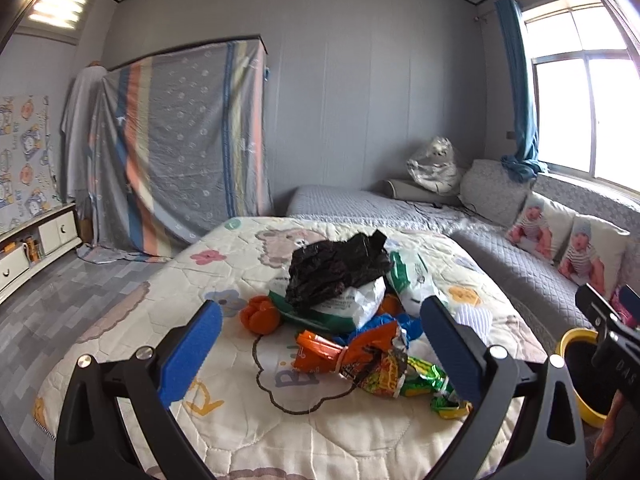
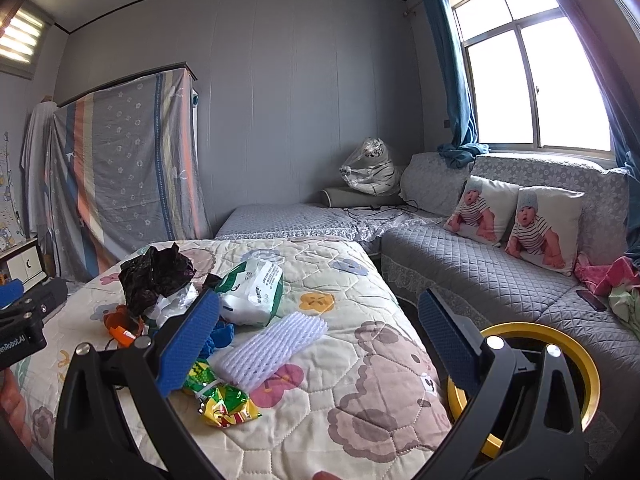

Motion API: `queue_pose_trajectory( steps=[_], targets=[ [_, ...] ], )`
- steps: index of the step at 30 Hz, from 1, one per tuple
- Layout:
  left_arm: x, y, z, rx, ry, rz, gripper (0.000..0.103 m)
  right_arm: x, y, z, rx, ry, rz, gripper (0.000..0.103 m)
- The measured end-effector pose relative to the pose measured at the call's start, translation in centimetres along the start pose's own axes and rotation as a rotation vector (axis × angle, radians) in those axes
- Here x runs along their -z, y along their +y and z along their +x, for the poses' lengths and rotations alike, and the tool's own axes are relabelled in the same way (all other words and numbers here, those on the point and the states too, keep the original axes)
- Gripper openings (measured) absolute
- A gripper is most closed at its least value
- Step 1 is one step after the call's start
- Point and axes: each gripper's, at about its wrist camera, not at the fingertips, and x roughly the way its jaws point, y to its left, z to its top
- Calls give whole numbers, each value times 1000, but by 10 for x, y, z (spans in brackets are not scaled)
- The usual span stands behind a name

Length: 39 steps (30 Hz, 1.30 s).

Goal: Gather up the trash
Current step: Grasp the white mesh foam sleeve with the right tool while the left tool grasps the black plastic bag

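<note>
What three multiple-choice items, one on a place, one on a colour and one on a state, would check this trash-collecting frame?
1. Where does the black plastic bag lie?
A. on top of the trash pile on the quilt
B. on the grey sofa
C. inside the bin

2. What colour is the rim of the bin beside the bed?
A. red
B. yellow
C. white

3. How do the two grippers stand?
A. both shut on wrappers
B. left open, right shut
C. both open and holding nothing

Answers:
1. A, since the bag sits over the white packaging on the quilt.
2. B, since the round rim shows yellow in the right wrist view.
3. C, since the left gripper and the right gripper each show blue pads spread wide with nothing between them.
</note>
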Motion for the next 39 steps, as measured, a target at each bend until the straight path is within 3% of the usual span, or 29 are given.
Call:
queue_pose_trajectory(
  steps=[7, 19, 25, 39],
  targets=[
    [5, 16, 23, -16, 17, 19, 96, 5, -6, 23, -92, 68, 38, 95],
    [-23, 22, 94, 88, 77, 131, 96, 19, 0, 88, -250, 236, -51, 95],
    [-38, 13, 129, 97, 89, 188, 96, 27, 4, 119, -260, 317, -26, 95],
    [-48, 3, 213, 179, 228, 188, 96, 42, 15, 187, -282, 496, 12, 95]
  ],
)
